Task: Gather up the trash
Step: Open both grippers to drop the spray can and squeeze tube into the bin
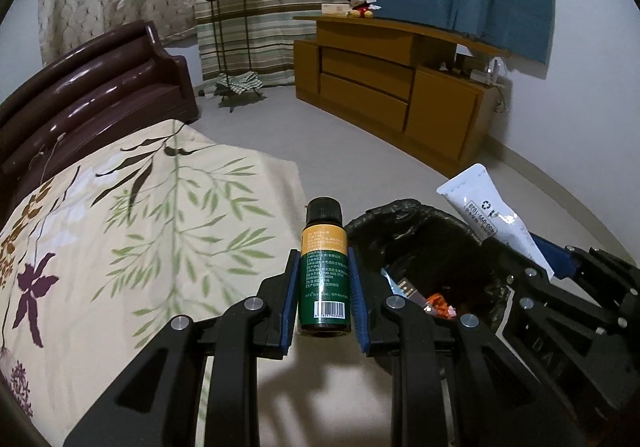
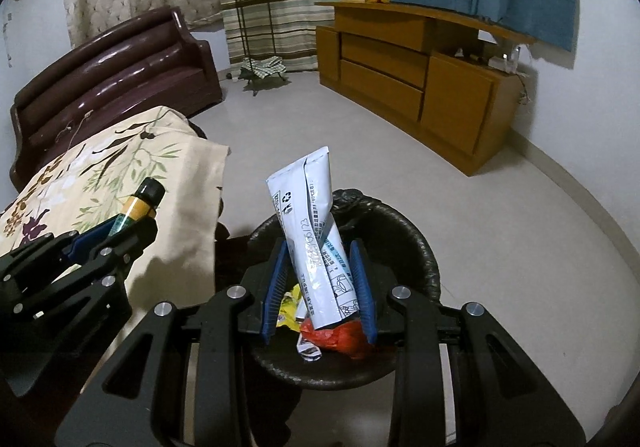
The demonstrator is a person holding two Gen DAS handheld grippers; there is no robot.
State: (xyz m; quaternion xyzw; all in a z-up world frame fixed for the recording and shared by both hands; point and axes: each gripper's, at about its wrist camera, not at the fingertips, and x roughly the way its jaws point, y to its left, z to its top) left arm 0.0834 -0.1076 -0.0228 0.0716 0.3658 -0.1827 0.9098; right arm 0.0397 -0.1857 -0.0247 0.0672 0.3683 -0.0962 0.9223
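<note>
My left gripper (image 1: pixel 323 267) is shut on a small dark green bottle (image 1: pixel 323 275) with a black cap and orange label, held upright beside the bed's edge, left of the trash bin (image 1: pixel 420 231). My right gripper (image 2: pixel 320 267) is shut on a white squeeze tube (image 2: pixel 316 231), held upright right over the black-lined trash bin (image 2: pixel 416 247). The bin holds wrappers, among them a red one (image 2: pixel 340 339) and a yellow one (image 2: pixel 290 307). The tube (image 1: pixel 492 215) and right gripper show at the right of the left wrist view. The bottle (image 2: pixel 140 203) shows at the left of the right wrist view.
A bed with a floral sheet (image 1: pixel 120 227) and a dark headboard (image 1: pixel 100 87) lies to the left. A wooden cabinet (image 1: pixel 400 87) stands along the far wall with a plush toy (image 1: pixel 362 5) on top. A plant stand (image 1: pixel 228 27) is by the curtains. Grey floor (image 2: pixel 500 207) surrounds the bin.
</note>
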